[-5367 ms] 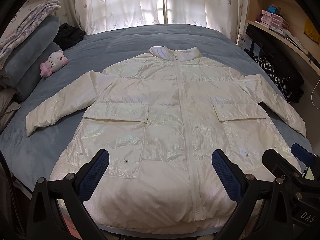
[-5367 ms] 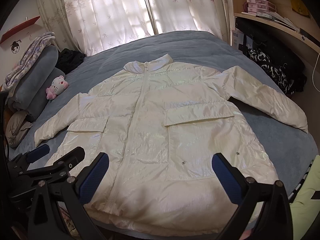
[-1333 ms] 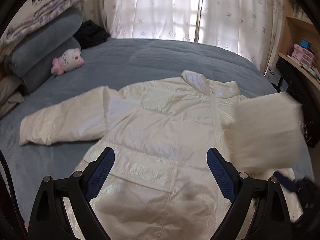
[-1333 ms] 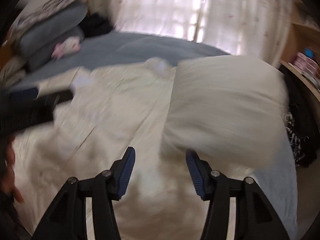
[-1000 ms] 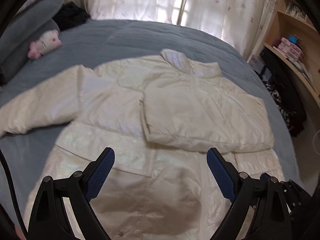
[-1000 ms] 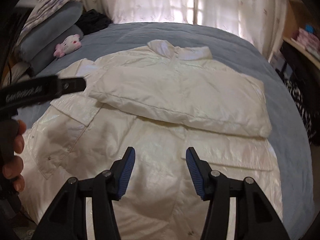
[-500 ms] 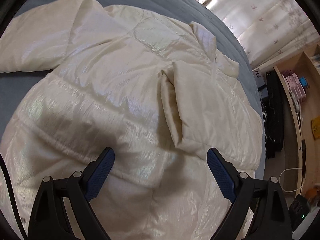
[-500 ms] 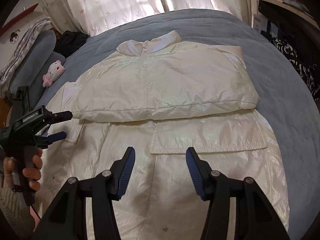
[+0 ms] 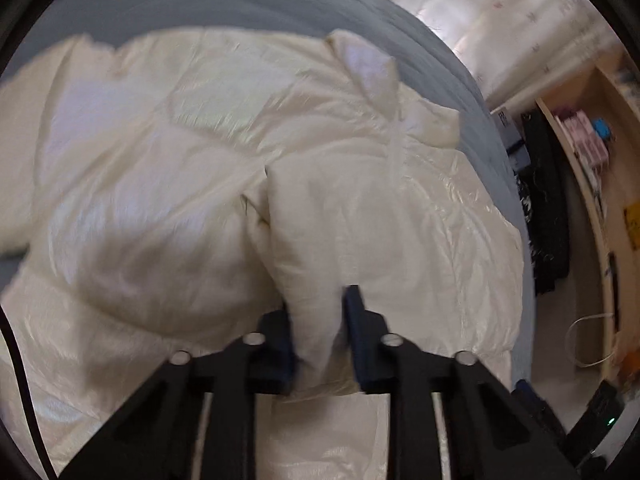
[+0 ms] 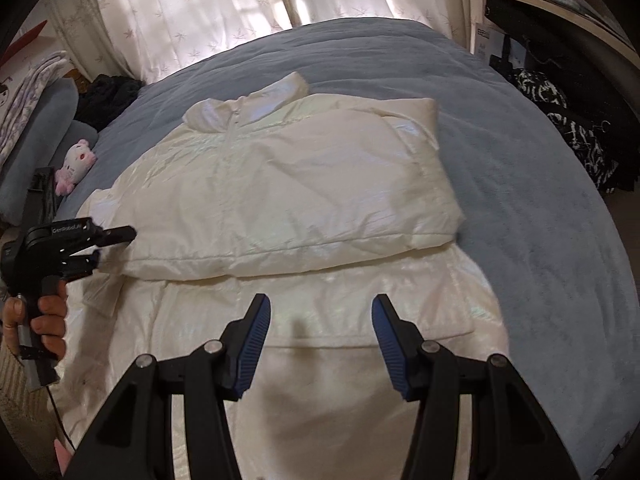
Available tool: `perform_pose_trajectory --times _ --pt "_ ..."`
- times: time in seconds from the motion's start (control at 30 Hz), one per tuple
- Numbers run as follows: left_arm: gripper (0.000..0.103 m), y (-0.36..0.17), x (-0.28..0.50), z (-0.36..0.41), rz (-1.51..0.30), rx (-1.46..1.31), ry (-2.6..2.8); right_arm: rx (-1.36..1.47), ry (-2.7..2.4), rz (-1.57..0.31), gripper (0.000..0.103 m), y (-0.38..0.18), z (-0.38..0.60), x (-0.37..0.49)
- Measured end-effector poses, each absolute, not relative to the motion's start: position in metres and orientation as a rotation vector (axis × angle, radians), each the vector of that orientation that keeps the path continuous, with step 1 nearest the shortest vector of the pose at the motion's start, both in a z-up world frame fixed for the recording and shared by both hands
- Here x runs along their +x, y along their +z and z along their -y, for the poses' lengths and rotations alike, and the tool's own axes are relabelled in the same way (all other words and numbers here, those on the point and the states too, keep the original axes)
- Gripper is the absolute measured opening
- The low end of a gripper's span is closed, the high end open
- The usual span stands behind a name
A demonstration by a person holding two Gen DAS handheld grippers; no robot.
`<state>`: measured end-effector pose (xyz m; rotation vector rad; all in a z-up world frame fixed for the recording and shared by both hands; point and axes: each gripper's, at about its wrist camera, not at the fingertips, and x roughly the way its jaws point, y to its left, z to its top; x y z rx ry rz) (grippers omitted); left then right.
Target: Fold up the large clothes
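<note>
Here, the labelled parts:
Garment: a white puffer jacket [image 10: 304, 208] lies front-up on the grey-blue bed [image 10: 532, 184], collar toward the curtains, one sleeve [image 10: 320, 216] folded across the chest.
Left gripper [image 9: 318, 336]: closed on the cuff end of that folded sleeve; padded fabric bulges between the blue pads [image 9: 354, 308].
Right gripper [image 10: 318, 344]: jaws apart, holding nothing, above the lower front of the jacket.
Handling, as judged: light, soft and springy; the glossy shell looks slippery, so folds may puff back up or slide.
Where to grip: seams, cuffs and the hem edge probably hold better than a smooth quilted panel.
Left wrist view only: the pinch itself, the sleeve's stitched edge close up, and the unfolded shoulder at the far left; the picture is blurred.
Right wrist view only: the whole fold across the chest, the flap pocket [image 10: 420, 308], the left gripper from outside in the person's hand [image 10: 40, 316], and a pink plush toy [image 10: 76, 164] by the pillows.
</note>
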<state>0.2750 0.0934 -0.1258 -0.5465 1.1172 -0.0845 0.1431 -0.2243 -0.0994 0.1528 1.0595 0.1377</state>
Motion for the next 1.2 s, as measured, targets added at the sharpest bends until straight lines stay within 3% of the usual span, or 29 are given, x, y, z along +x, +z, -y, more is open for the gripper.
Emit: perform_pose_trajectory --times 0.27,0.43,0.6,0.67,0.87,0.97,1.03,1.07,1.1,1.13,1.2 --pt "0.009 -0.042 0.302 -0.064 -0.823 -0.205 -0.079 0.18 0.037 -0.999 0.053 -0.088 0.258 0.172" --pt "0.015 -0.101 0.344 -0.081 -0.982 -0.157 0.003 0.232 -0.026 -1.029 0.053 -0.102 0.284 0.204" --pt "0.048 -0.141 0.351 -0.1 -1.044 -0.191 0.036 0.359 -0.02 -1.083 0.053 -0.122 0.315 0.249" --pt "0.06 -0.138 0.352 -0.109 -1.031 -0.239 0.034 0.432 0.008 -1.092 0.06 -0.127 0.324 0.266" --pt "0.064 -0.141 0.368 -0.122 -1.061 -0.336 0.027 0.609 0.039 -1.108 0.065 -0.151 0.339 0.316" --pt "0.064 -0.149 0.375 -0.117 -1.059 -0.338 0.027 0.706 0.029 -1.126 0.065 -0.174 0.343 0.338" --pt "0.047 -0.149 0.376 -0.113 -1.053 -0.324 0.008 0.773 0.029 -1.13 0.065 -0.189 0.345 0.344" --pt "0.03 -0.147 0.376 -0.109 -1.055 -0.312 -0.013 0.777 0.027 -1.127 0.064 -0.191 0.343 0.343" --pt "0.023 -0.144 0.377 -0.105 -1.048 -0.295 -0.021 0.754 0.025 -1.107 0.058 -0.189 0.34 0.342" --pt "0.02 -0.14 0.378 -0.101 -1.032 -0.28 -0.02 0.681 0.044 -1.065 0.034 -0.178 0.334 0.343" --pt "0.017 -0.133 0.38 -0.09 -0.969 -0.226 -0.023 0.563 0.004 -1.002 0.027 -0.162 0.327 0.34"
